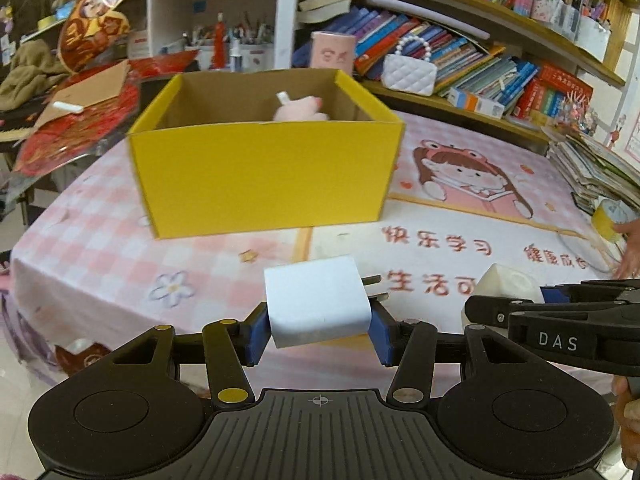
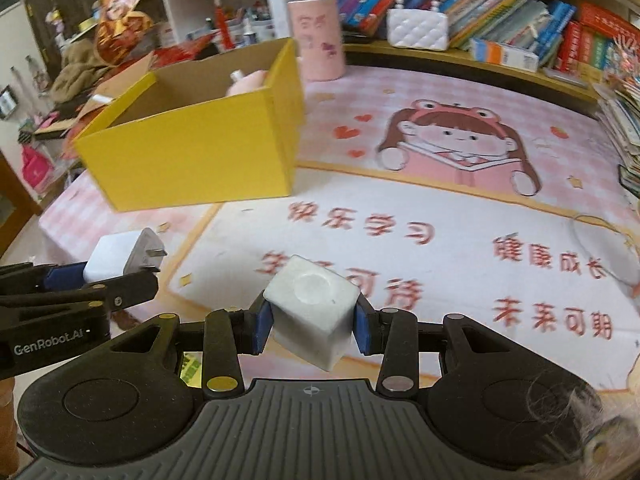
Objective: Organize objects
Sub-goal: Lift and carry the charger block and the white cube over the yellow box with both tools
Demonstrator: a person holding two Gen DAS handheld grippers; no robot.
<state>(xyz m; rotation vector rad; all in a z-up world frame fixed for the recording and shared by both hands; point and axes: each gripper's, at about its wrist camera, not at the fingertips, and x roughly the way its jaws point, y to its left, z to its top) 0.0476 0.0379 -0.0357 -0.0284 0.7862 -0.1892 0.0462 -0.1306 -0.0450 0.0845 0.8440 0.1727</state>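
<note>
White charger (image 1: 318,304) clamped in left tongs (image 1: 320,330) | yellow box (image 1: 264,168) beyond

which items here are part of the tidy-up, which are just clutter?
In play: white plug charger in left gripper; white cube in right gripper; yellow box; pink plush inside it.

Lying about: pink cylinder, white quilted purse, shelved books, tape roll.

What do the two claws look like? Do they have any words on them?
Both are black plastic. Each claw has two thin arms ending in blue pads, gold and silver round pins at the joints, two big round discs and a ribbed grey plate with a small crosshair mark. The left claw shows "GenRobot.AI" in white on its side; the right claw shows "DAS". No cables or sleeves are visible.
</note>
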